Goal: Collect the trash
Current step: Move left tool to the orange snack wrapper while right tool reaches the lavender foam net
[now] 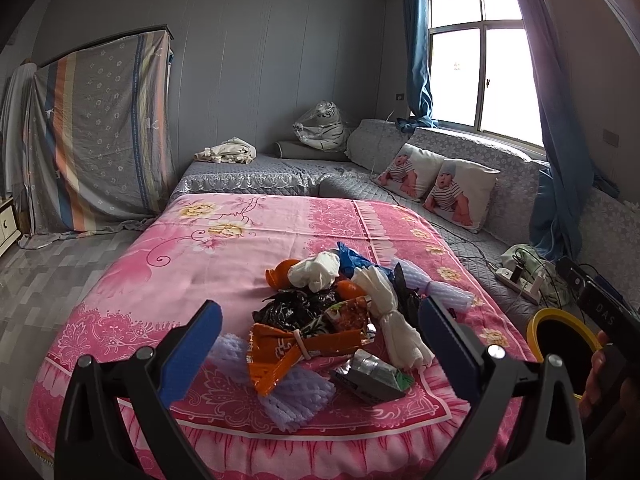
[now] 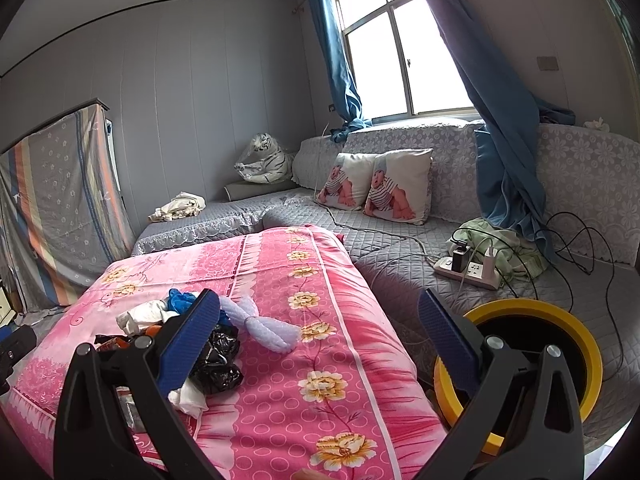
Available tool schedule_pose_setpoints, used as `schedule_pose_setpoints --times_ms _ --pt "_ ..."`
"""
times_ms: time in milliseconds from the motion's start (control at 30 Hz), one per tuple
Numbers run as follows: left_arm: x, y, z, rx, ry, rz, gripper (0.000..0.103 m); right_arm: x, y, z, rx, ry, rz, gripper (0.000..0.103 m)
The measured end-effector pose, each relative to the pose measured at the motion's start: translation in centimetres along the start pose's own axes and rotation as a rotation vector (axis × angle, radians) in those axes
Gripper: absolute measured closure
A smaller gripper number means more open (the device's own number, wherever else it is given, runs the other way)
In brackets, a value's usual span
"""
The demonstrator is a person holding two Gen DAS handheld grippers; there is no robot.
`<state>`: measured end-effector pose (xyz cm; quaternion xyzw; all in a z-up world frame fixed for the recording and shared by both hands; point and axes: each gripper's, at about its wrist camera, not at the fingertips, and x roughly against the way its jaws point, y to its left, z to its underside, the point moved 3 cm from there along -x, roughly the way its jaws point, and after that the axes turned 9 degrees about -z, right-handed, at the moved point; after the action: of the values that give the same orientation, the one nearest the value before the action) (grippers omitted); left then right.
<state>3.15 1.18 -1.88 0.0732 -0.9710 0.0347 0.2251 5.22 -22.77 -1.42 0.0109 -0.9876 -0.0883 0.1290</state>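
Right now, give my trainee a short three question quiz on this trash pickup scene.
1. True or false: the left hand-held gripper is shut on the orange wrapper.
2. Which colour is the bin rim: A green, B yellow, C red?
3. Fill in: the trash pile lies on a ____ floral cloth.

Key: 1 false, both the left and the right hand-held gripper are open and empty; 2 B; 3 pink.

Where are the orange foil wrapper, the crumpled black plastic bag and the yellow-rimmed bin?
orange foil wrapper (image 1: pixel 280 354), left wrist view, its middle.
crumpled black plastic bag (image 2: pixel 218 364), right wrist view, its centre.
yellow-rimmed bin (image 2: pixel 591 354), right wrist view, right rim.
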Motion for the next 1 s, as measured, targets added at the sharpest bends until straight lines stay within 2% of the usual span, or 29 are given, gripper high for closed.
schedule_pose_setpoints --times_ms 100,267,400,533,733,800,867,1000 --pt "-0.9 1.5 0.0 0.021 0.025 0.050 0.008 -0.6 -0.5 -0.3 0.007 0.004 0.004 0.008" --pt "-2.6 4.0 0.4 -0.004 0.071 0.050 0.008 -2.3 -0.8 -0.2 -0.006 0.107 -0.189 0.008" --pt "-4.3 5.2 2.1 -0.069 0.139 0.049 0.008 -4.3 -0.8 1.0 -0.025 0.203 -0.283 0.008" --pt "-6.2 6.2 3.3 -0.057 0.211 0.099 0.008 -6.7 -1.0 1.9 -0.071 0.274 -0.322 0.008" --pt "-8.7 6.4 3.8 -0.047 0.274 0.166 0.008 -8.6 0.2 2.8 -0.039 0.348 -0.356 0.008" --pt "-9.2 6.0 3.5 -0.056 0.273 0.173 0.008 -9.1 0.3 2.8 -0.050 0.367 -0.371 0.008" --pt "-8.9 5.2 3.0 -0.092 0.237 0.191 0.008 -9.4 0.5 2.8 -0.048 0.367 -0.370 0.008" --pt "-8.2 2.6 1.5 -0.224 0.179 0.267 0.008 -10.0 1.0 2.6 -0.017 0.371 -0.365 0.008"
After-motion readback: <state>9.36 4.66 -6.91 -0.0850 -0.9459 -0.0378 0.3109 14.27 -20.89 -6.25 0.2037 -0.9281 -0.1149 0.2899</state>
